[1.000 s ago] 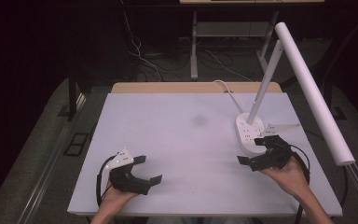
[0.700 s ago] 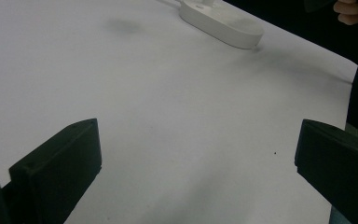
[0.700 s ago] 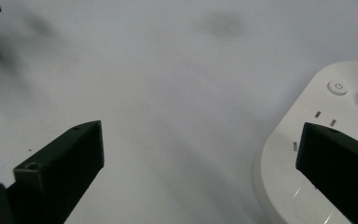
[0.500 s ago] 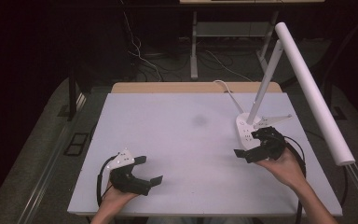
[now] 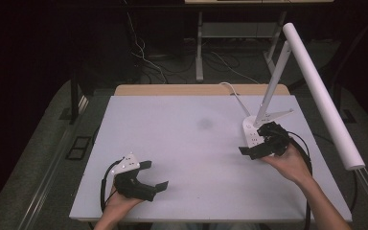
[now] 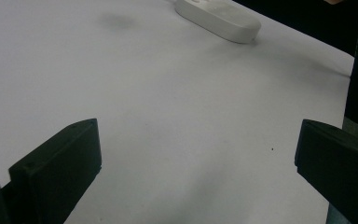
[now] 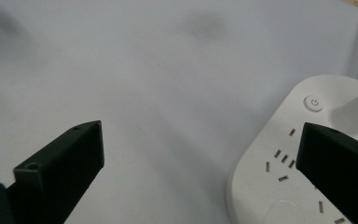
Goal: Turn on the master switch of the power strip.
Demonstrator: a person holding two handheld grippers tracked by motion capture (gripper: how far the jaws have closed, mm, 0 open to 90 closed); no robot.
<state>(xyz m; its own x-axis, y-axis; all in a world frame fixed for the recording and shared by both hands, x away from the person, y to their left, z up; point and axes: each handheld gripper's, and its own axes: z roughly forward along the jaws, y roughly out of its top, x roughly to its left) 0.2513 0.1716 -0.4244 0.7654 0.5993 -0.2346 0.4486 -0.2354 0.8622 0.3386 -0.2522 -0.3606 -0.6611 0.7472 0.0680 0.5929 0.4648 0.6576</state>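
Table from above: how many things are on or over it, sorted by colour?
White: 2, the power strip and the lamp standing by it.
Black: 2, the left gripper and the right gripper, both with jaws apart.
Total: 4, all on or above the pale table.

Power strip (image 5: 250, 134) lies on the table (image 5: 191, 143) near its right edge, lamp (image 5: 316, 91) rising behind it. Right gripper (image 5: 256, 146) just beside the strip's near end. Left gripper (image 5: 148, 179) at the near left corner, well apart.
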